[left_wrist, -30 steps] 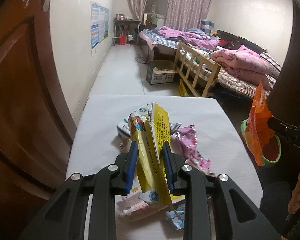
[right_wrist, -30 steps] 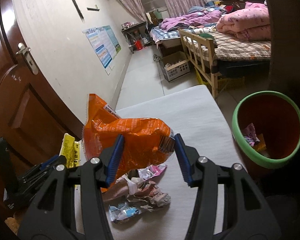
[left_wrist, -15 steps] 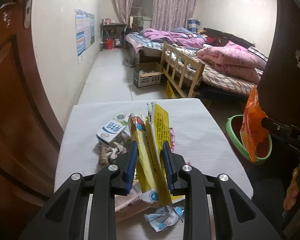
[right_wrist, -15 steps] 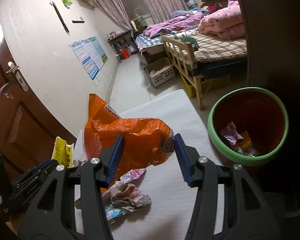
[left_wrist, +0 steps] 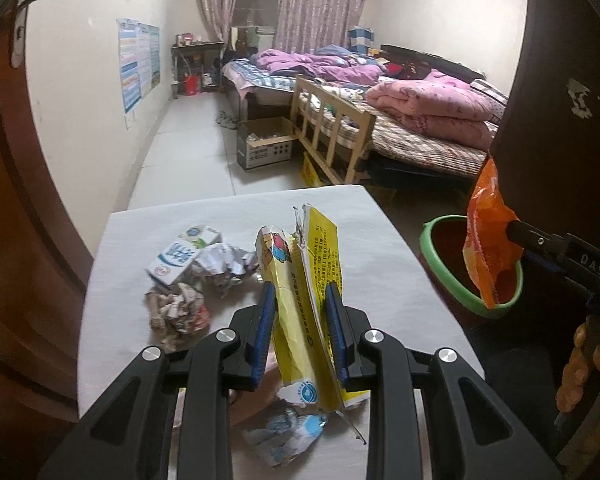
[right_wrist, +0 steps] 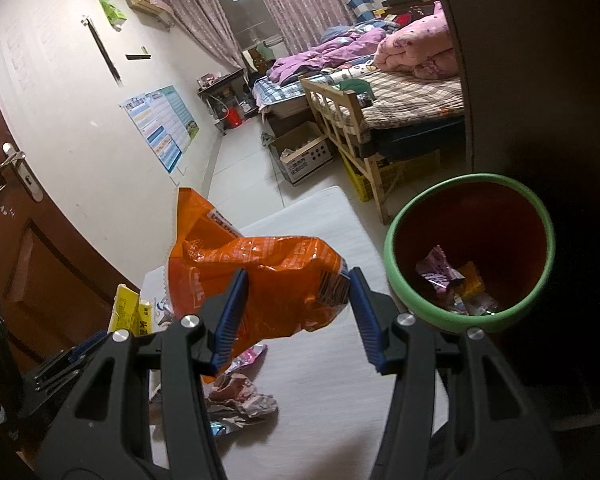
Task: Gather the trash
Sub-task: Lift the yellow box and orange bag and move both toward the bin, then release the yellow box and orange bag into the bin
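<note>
Both tools grip wrappers, my right tool (right_wrist: 298, 312) holding the orange bag (right_wrist: 256, 280) left of the bin (right_wrist: 396, 280), my left tool (left_wrist: 300, 328) a yellow packet (left_wrist: 300, 280); released now, I judge the bag lands on the worktop (right_wrist: 320, 380).

Bin (right_wrist: 392, 280) mouth open from above, just off the surface's (left_wrist: 380, 264) right edge. Right half of surface bare: free passage. Left half blocked by milk carton (left_wrist: 182, 254) and crumpled wrappers (left_wrist: 178, 312). Dark door panel (right_wrist: 540, 80) crowds the bin's far side.

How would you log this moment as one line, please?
left gripper: shut on yellow carton | right gripper: shut on orange bag | bin: not yet reached
</note>
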`<state>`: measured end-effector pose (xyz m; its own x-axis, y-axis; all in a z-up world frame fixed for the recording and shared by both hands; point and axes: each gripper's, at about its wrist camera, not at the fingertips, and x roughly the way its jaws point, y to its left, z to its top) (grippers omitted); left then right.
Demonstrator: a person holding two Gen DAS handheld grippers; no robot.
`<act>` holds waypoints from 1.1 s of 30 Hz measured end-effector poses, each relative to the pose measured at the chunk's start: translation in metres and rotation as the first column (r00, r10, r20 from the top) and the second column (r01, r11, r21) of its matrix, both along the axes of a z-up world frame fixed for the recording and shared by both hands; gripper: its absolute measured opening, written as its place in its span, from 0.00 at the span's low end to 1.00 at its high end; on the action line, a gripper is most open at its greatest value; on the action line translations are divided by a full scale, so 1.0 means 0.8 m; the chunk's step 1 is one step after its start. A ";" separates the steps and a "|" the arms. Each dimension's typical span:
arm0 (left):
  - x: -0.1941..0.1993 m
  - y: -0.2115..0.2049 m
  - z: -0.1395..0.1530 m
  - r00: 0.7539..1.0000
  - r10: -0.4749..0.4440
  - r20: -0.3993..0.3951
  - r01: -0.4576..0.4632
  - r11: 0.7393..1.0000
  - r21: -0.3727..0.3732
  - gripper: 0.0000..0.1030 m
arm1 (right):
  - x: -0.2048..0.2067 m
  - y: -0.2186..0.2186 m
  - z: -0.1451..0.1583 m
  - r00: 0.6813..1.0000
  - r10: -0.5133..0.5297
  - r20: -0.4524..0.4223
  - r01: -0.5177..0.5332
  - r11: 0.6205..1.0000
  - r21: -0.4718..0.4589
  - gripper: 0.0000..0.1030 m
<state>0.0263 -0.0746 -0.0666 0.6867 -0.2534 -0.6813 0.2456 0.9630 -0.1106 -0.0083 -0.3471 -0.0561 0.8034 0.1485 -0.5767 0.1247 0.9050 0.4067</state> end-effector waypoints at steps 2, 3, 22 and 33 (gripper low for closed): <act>0.003 -0.008 0.001 1.000 -0.015 0.001 0.015 1.000 -0.019 0.23 | -0.002 -0.007 0.000 1.000 -0.013 0.001 0.013 1.000 0.001 0.49; 0.004 -0.011 0.001 1.000 -0.023 -0.001 0.023 0.999 -0.030 0.23 | -0.002 -0.012 -0.001 1.000 -0.020 0.001 0.020 1.000 0.004 0.49; 0.029 -0.079 -0.019 0.994 -0.102 -0.033 0.100 0.994 -0.054 0.23 | -0.006 -0.069 -0.023 0.995 -0.101 -0.026 0.102 0.994 0.042 0.49; 0.073 -0.106 -0.131 0.953 -0.098 -0.288 0.110 0.994 0.026 0.34 | 0.004 -0.078 -0.049 0.991 -0.103 -0.080 0.108 0.993 0.055 0.49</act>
<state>0.0843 -0.1595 -0.1713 0.4328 -0.2808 -0.8567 0.3086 0.9390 -0.1518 -0.0052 -0.4093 -0.0953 0.7698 0.1008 -0.6302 0.2510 0.8601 0.4442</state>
